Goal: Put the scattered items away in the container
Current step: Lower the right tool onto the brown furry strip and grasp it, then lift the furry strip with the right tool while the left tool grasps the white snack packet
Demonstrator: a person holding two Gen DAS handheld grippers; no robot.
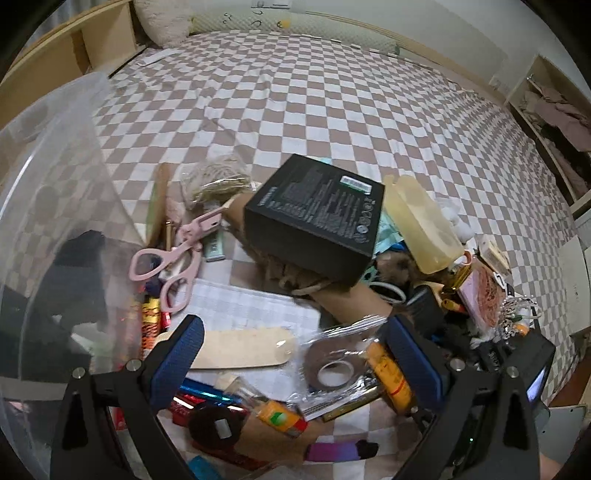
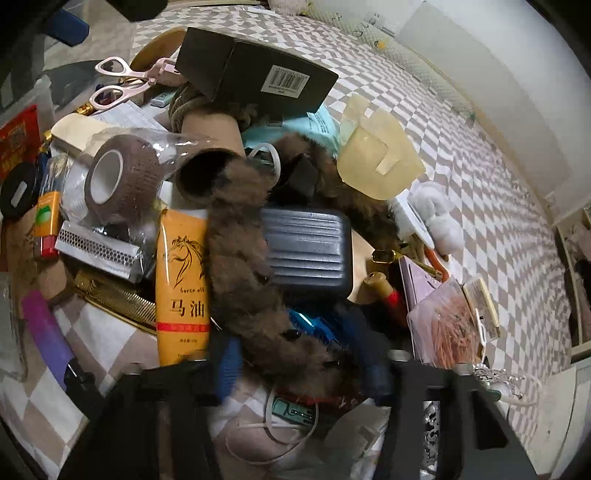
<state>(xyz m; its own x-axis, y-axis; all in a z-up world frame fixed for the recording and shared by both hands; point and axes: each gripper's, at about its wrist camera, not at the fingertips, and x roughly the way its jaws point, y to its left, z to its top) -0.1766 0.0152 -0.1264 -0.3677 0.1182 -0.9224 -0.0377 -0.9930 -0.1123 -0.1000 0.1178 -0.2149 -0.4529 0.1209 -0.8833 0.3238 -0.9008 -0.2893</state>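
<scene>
A pile of small items lies on a checkered bedspread [image 1: 314,99]. My left gripper [image 1: 295,354] is open above a clear bag holding a brown tape roll [image 1: 334,363], with an orange tube [image 1: 391,373] beside it. A black box [image 1: 317,218] tops the pile, pink scissors [image 1: 173,258] to its left. The clear plastic container [image 1: 55,206] stands at the left. My right gripper [image 2: 303,365] is open with its blue pads on either side of a brown furry strip [image 2: 251,273], low over the pile. The orange tube [image 2: 183,284], tape roll [image 2: 118,177] and a grey ribbed case [image 2: 306,251] lie around it.
A yellowish translucent piece [image 1: 421,221], a bag of orange rubber bands [image 2: 450,325], cotton balls [image 2: 439,214], a gold comb [image 2: 118,299] and a purple stick [image 2: 44,328] crowd the pile. Wooden shelves [image 1: 546,122] stand at the right, and a pillow [image 1: 162,22] lies at the far end.
</scene>
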